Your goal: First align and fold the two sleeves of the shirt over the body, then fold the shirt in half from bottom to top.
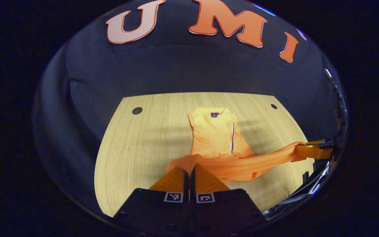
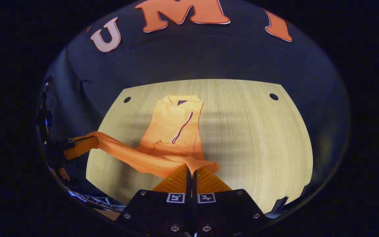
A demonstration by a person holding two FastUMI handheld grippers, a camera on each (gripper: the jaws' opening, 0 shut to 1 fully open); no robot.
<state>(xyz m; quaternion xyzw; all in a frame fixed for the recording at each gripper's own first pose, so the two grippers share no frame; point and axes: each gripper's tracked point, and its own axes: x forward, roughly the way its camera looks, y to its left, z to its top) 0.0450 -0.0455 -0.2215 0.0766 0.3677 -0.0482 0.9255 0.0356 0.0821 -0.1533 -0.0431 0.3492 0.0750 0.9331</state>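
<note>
Orange cotton polo shirt (image 1: 217,131): left claw (image 1: 189,172) and right claw (image 2: 192,171) both clamp its near hem, lifted off the wooden table (image 1: 137,144), probably for the bottom-to-top fold.

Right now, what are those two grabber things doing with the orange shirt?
A person is folding an orange polo shirt on a pale wooden table with two handheld grippers. The left gripper and the right gripper each have their jaws shut on a bottom corner of the shirt, holding the hem lifted and stretched between them. The sleeves look already folded in, since the body is narrow. The bottom-to-top fold seems underway, with the collar end lying flat.
</note>
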